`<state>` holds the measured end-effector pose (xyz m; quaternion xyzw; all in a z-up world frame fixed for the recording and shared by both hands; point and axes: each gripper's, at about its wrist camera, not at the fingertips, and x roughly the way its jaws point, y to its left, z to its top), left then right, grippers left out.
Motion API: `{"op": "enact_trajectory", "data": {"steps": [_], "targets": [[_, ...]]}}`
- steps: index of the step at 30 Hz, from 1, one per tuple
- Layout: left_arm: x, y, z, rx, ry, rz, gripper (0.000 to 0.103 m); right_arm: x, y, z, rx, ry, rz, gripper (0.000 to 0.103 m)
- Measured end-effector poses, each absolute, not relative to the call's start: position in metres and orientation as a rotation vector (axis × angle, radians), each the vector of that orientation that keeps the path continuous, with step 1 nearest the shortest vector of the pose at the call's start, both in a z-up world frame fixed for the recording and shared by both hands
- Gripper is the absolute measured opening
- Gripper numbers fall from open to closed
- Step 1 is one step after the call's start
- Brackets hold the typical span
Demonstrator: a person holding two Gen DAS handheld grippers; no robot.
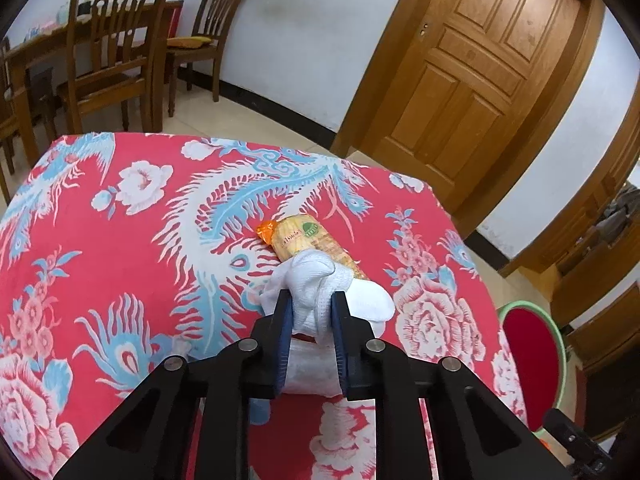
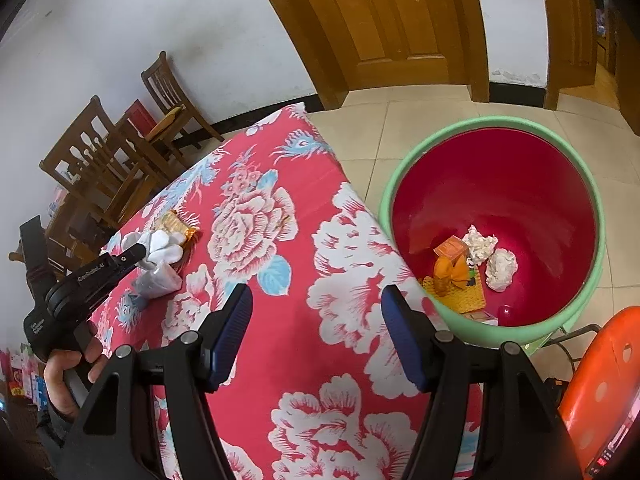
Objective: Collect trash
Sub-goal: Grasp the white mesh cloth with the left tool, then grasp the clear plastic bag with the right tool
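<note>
Floral cloth table: left hand-held gripper pinching perhaps-cotton white glove, right hand-held gripper spread.

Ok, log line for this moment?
left gripper: shut on white cloth | right gripper: open, empty | wrapper: on table | bin: holds trash

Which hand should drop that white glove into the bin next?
Left. Its fingers are shut on the white glove, so it likely just swings to the bin. The right gripper is open, holding nothing.
</note>
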<state>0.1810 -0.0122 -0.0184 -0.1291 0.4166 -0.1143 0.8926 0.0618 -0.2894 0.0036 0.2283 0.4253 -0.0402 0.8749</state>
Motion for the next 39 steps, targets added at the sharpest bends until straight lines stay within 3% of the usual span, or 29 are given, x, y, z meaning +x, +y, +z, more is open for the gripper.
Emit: {"op": "enact_trajectory", "data": {"steps": [16,39], "targets": [[0.132,0.030,0.021,-0.313,0.752,-0.199,0.019,0.081,-0.242,0.013,0.411,0.903,0.032,0.068],[0.099,0.121,-0.005,-0.383,0.767,-0.011,0.019,0.145,-0.128,0.001,0.297,0.963,0.144,0.070]]}}
